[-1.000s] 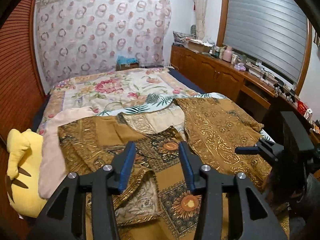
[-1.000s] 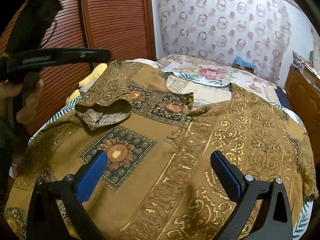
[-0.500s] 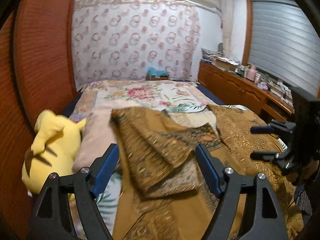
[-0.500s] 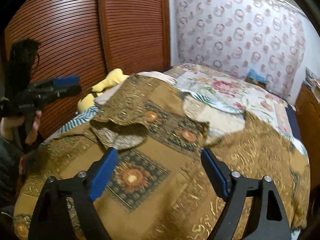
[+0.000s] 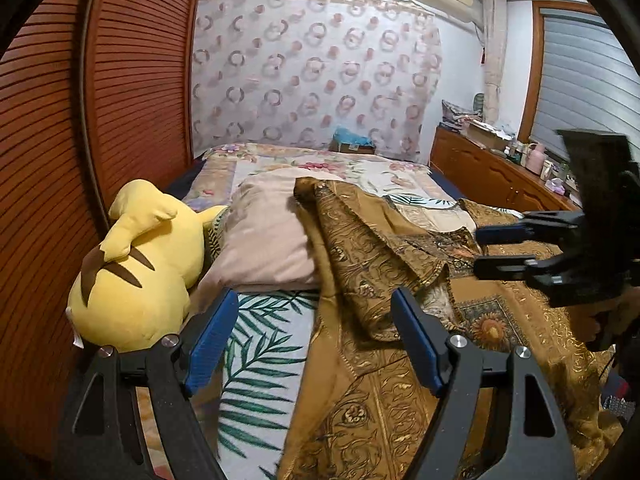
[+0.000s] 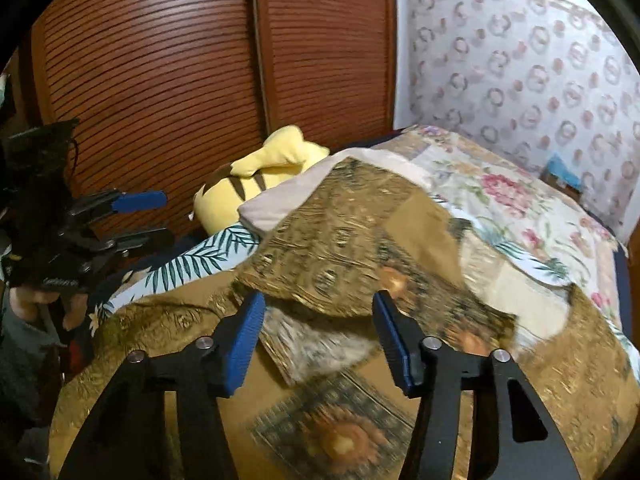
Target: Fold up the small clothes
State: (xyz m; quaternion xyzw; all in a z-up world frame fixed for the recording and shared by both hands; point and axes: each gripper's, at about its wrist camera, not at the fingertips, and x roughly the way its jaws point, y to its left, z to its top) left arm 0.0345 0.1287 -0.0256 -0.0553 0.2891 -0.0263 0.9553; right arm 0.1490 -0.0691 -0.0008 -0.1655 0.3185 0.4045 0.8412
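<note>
A gold-brown patterned shirt lies spread on the bed, its left sleeve folded over onto the body. It also shows in the right wrist view. My left gripper is open and empty above the shirt's left edge. My right gripper is open and empty above the folded sleeve's cuff. The right gripper shows from the side in the left wrist view, and the left gripper in the right wrist view.
A yellow plush toy and a pink pillow lie at the bed's left side by the wooden slatted wardrobe. A leaf-print sheet lies under the shirt. A wooden sideboard stands on the right.
The left gripper has opened wide, let go of the sleeve and swung left towards the plush toy. The right gripper has moved left over the folded sleeve and its jaws have narrowed.
</note>
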